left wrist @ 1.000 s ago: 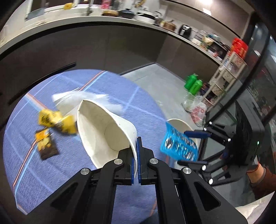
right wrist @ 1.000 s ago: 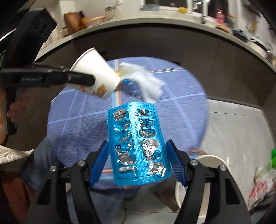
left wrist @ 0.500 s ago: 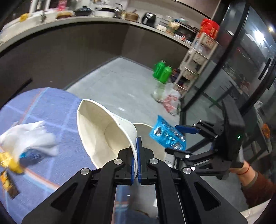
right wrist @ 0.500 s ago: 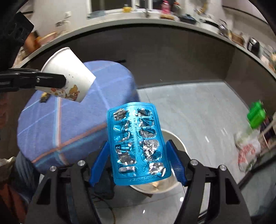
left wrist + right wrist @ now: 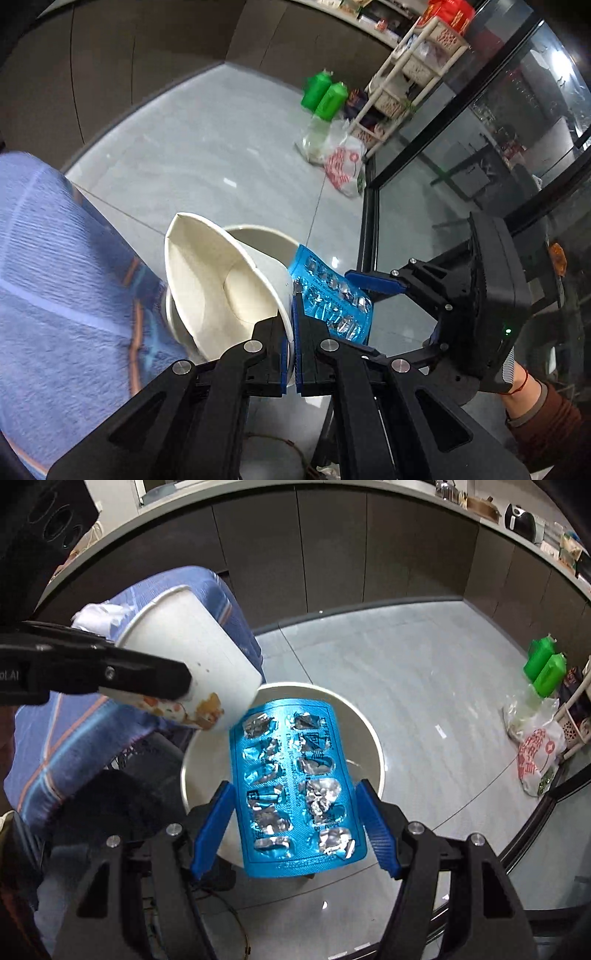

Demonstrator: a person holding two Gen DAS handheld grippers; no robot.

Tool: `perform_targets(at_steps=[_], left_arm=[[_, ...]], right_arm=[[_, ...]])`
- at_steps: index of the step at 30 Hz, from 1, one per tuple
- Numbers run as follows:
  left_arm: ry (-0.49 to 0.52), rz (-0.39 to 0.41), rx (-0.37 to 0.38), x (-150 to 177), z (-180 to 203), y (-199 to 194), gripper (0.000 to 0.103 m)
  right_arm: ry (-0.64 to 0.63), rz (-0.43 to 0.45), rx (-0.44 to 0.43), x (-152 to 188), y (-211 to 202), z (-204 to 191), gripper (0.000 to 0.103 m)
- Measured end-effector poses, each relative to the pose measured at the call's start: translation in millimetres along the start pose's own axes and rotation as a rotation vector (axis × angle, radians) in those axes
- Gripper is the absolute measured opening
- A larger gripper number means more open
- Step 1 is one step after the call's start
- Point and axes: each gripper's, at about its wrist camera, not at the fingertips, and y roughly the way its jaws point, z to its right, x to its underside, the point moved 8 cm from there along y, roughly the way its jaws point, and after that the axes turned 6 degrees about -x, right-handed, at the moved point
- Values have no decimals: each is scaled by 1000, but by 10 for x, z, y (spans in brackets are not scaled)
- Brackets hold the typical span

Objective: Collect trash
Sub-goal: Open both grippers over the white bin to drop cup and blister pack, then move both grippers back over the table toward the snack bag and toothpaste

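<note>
My left gripper is shut on the rim of a white paper cup, which lies tilted with its mouth toward the camera. In the right wrist view the cup shows a printed cartoon on its side, with the left gripper pinching it. My right gripper holds a blue blister pack with torn foil flat between its blue pads. Cup and pack hang side by side over a round white bin on the floor.
A table with a blue striped cloth stands left of the bin; a crumpled tissue lies on it. Green bottles, plastic bags and a shelf rack sit by a glass door. Dark cabinets line the back.
Both grippers have swung off the blue table and come down over the white bin, still holding the cup and the blister pack. The table has slid to the left of view.
</note>
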Motion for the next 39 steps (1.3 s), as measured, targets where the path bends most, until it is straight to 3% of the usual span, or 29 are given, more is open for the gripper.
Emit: perform_targets(at_steps=[9, 11, 12, 13, 14, 15, 17, 19, 21, 27, 31, 39], left_arm=[[17, -50, -72, -54, -57, 421, 3], [22, -48, -93, -92, -70, 457, 19], [20, -41, -101, -86, -59, 450, 41], [19, -26, -109, -117, -49, 446, 57], [21, -1, -119, -155, -43, 422, 61], [24, 8, -123, -167, -44, 404, 68], [24, 20, -121, -204, -29, 382, 71], [17, 28, -118, -227, -33, 350, 86], [-8, 54, -133, -256, -71, 297, 93], [-35, 88, -138, -260, -98, 130, 94], [-38, 126, -175, -217, -134, -96, 95], [-120, 231, -258, -48, -452, -841, 95]], right_arm=[[-31, -42, -11, 79, 296, 20, 69], [-61, -39, -19, 71, 296, 0, 74], [-77, -38, -22, 59, 293, 2, 78], [-98, -32, -18, 53, 283, -24, 90], [-126, -22, -11, 41, 263, -48, 98], [-143, -12, -8, 31, 231, -79, 99], [-153, -3, -18, 34, 195, -93, 99], [-146, 2, -18, 45, 172, -83, 100], [-132, 9, -19, 59, 143, -72, 100], [-94, -10, -19, 53, 96, -25, 100], [-94, 25, -22, -77, -50, -132, 100], [-152, 101, -71, -381, -331, -546, 100]])
